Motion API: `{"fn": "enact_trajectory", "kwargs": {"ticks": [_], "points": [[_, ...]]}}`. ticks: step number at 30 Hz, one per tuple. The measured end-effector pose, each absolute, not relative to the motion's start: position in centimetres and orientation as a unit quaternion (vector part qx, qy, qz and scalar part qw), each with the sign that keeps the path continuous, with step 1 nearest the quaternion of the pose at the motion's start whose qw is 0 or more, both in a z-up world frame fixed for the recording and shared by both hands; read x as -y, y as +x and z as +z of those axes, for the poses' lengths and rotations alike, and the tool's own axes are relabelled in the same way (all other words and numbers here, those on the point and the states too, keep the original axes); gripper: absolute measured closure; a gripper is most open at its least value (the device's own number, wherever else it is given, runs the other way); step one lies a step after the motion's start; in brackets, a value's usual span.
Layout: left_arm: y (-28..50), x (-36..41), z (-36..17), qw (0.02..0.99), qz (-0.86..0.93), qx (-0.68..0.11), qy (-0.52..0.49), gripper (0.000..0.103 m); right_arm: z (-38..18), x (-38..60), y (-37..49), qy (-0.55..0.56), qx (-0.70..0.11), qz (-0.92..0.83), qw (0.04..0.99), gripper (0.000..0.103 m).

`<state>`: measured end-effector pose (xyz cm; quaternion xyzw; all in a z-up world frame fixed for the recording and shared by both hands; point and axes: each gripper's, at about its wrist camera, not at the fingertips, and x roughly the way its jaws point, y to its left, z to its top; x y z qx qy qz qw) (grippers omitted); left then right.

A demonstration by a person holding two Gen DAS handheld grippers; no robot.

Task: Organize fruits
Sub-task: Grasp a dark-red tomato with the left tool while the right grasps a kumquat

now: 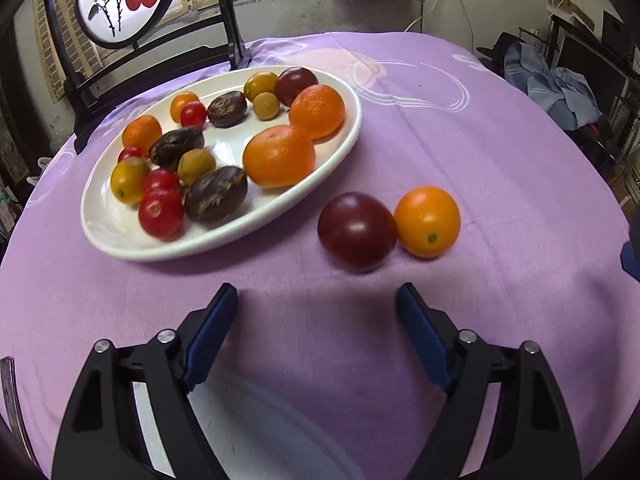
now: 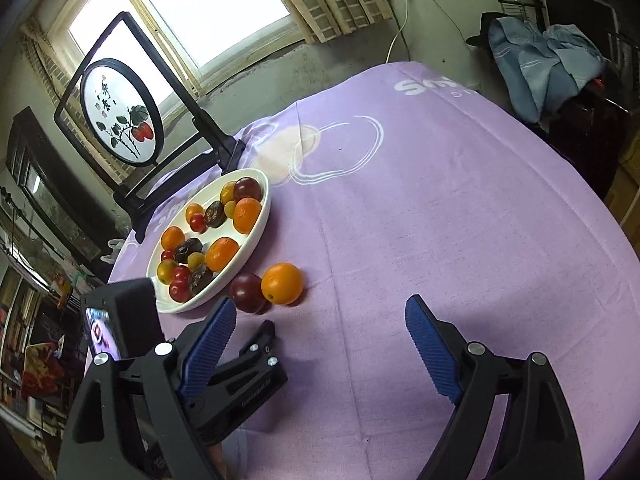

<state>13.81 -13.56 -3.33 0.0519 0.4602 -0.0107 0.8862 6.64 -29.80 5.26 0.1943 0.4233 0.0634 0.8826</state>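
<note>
A: Fruits, two loose ones: a dark purple-red tomato (image 1: 356, 232) and an orange kumquat-like fruit (image 1: 427, 222), touching each other on the purple cloth (image 1: 460, 152) of the bench, just beside the near rim of the white oval plate (image 1: 344, 148). The rest of the lot sits in the plate: two mandarins (image 1: 280, 156), wrinkled dark passion fruits (image 1: 216, 196), cherry tomatoes (image 1: 161, 214), small yellow-green ones.

B: Grippers?

A: Left gripper (image 1: 316, 300) spread, nothing between the pads, tips just short of the dark tomato, angled down at the cloth. Right gripper (image 2: 320, 312) also spread and empty, over bare cloth; the loose pair lies beyond its left fingertip (image 2: 224, 312). The left gripper's body shows low in the right wrist view.

B: Which step, by your reading?

A: Approach to a pick. The two strays are likely what remains to gather. The left is lined up best on the dark tomato.

B: What does the next move want?

A: Ease forward and down so the pads straddle the tomato alone. The orange fruit presses against its right side, so that finger has little room; it may have to nudge in. Soft squeeze, thin skin. Round fruit could roll on the cloth.

B: A second white rim under the left gripper?

A: Something pale and curved (image 1: 272, 420), blurred. Cannot tell what.
</note>
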Motion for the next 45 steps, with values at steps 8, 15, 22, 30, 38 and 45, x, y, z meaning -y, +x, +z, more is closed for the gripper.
{"fn": "enact_trajectory", "kwargs": {"ticks": [8,15,22,30,38,45], "points": [[16.0,14.0,-3.3,0.890,-0.015,-0.453,0.051,0.035,4.9,29.1,6.7,0.186,-0.432,0.072,0.879,0.015],[15.9,15.9,-3.2,0.898,-0.024,-0.430,0.085,0.066,4.1,29.0,7.1,0.176,-0.447,0.064,0.875,0.015],[14.7,14.3,-2.5,0.889,-0.033,-0.455,0.046,0.066,3.6,28.9,7.4,0.174,-0.448,0.063,0.875,0.013],[11.9,11.1,-1.3,0.893,-0.046,-0.448,0.009,0.066,4.2,29.6,7.2,0.184,-0.428,0.062,0.883,0.013],[7.6,7.8,-1.6,0.888,-0.065,-0.454,0.000,0.066,3.3,30.3,8.0,0.177,-0.430,0.031,0.885,0.013],[6.5,4.3,-1.7,0.888,-0.061,-0.455,-0.027,0.066,1.0,24.9,8.5,0.033,-0.445,0.064,0.893,0.013]]}}
